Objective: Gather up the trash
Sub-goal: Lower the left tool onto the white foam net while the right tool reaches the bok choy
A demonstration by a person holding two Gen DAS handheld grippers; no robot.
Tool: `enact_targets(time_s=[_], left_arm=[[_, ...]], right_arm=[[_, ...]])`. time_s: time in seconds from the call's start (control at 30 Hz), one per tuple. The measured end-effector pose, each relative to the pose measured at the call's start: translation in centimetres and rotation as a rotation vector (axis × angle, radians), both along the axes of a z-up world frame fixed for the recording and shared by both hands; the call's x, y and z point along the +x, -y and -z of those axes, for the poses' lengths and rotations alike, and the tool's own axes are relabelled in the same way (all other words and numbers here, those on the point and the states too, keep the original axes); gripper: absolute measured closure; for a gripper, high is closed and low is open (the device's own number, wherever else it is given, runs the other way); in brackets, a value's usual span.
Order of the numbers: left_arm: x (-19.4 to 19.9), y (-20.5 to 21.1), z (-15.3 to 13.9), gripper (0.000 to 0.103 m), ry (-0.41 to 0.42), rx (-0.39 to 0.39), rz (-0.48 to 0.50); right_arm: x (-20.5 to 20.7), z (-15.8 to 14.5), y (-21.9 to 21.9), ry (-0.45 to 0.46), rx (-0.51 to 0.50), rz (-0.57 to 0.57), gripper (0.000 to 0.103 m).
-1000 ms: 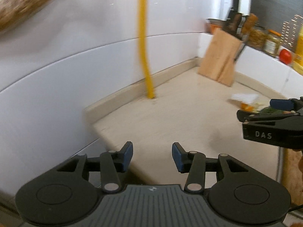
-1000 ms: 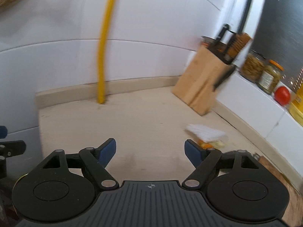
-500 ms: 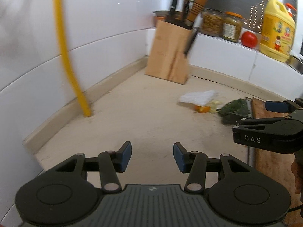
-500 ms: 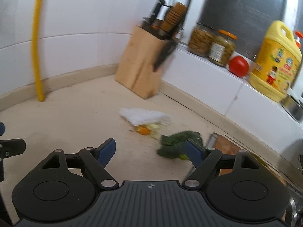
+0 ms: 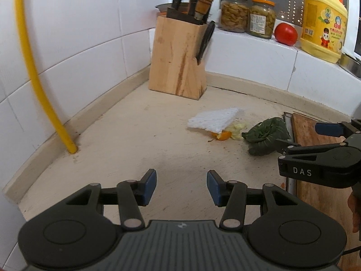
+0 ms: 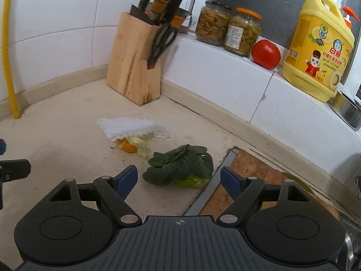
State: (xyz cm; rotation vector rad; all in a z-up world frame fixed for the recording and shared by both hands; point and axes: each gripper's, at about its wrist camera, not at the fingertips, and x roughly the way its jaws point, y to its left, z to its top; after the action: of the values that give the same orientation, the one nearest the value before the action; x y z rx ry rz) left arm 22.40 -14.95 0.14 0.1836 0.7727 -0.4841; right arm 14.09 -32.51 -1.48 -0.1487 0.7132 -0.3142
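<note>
On the counter (image 6: 67, 135), napkin (image 6: 128, 126), peel scraps (image 6: 129, 146), greens (image 6: 182, 167), knife block (image 6: 133, 67) behind, both jaws apart, empty.

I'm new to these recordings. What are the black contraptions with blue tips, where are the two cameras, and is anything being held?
Each is a hand-held two-finger gripper with a camera looking along its fingers. The left gripper and right gripper are both open and empty. On the beige kitchen counter lie a white paper towel, an orange peel scrap, pale cabbage bits and a dark green leafy vegetable, beside a wooden cutting board. A wooden knife block stands behind.
</note>
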Motion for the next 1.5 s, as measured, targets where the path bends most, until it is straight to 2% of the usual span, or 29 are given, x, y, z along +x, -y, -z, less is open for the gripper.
enact_targets(time_s=[0.2,0.37,0.57,0.77,0.97,1.17,1.2,1.27,1.33,1.47,1.5], left_arm=[[0.9,1.6,-0.2,0.06,-0.009,-0.008,0.036],[1.7,2.7,-0.2,0.06,-0.009,-0.015,0.077],[3.0,3.5,0.2,0.059,-0.021,-0.017,0.129],[5.7,3.6,0.8,0.059,-0.044,-0.015,0.152],[8.5,5.2,1.5,0.059,-0.045,-0.015,0.172],[10.7,7.9,1.5,0.058,-0.061,-0.056,0.282],[11.1,8.5,1.5,0.054,-0.063,-0.058,0.3],[11.7,9.8,1.8,0.047,-0.063,-0.048,0.318],[12.3,11.2,2.4,0.045,-0.063,-0.024,0.344],[13.8,13.3,4.4,0.045,-0.123,0.032,0.347],[14.2,13.4,4.9,0.053,-0.143,0.037,0.344]], right_arm=[[0.2,0.2,1.4,-0.012,0.022,0.006,0.018],[0.3,-0.1,1.7,-0.012,0.001,0.016,0.022],[0.6,-0.2,2.8,-0.007,0.032,0.07,0.023],[1.0,-0.1,4.3,-0.018,0.102,0.115,0.022],[1.5,0.0,4.6,-0.024,0.118,0.113,0.022],[1.6,-0.1,6.6,-0.011,0.172,0.157,0.022],[1.6,-0.1,6.9,-0.007,0.184,0.169,0.022],[1.6,-0.1,7.5,0.001,0.199,0.187,0.021],[1.7,0.0,8.0,0.002,0.209,0.198,0.021],[1.7,0.2,8.4,0.003,0.219,0.206,0.021],[1.8,0.2,8.4,0.002,0.221,0.206,0.021]])
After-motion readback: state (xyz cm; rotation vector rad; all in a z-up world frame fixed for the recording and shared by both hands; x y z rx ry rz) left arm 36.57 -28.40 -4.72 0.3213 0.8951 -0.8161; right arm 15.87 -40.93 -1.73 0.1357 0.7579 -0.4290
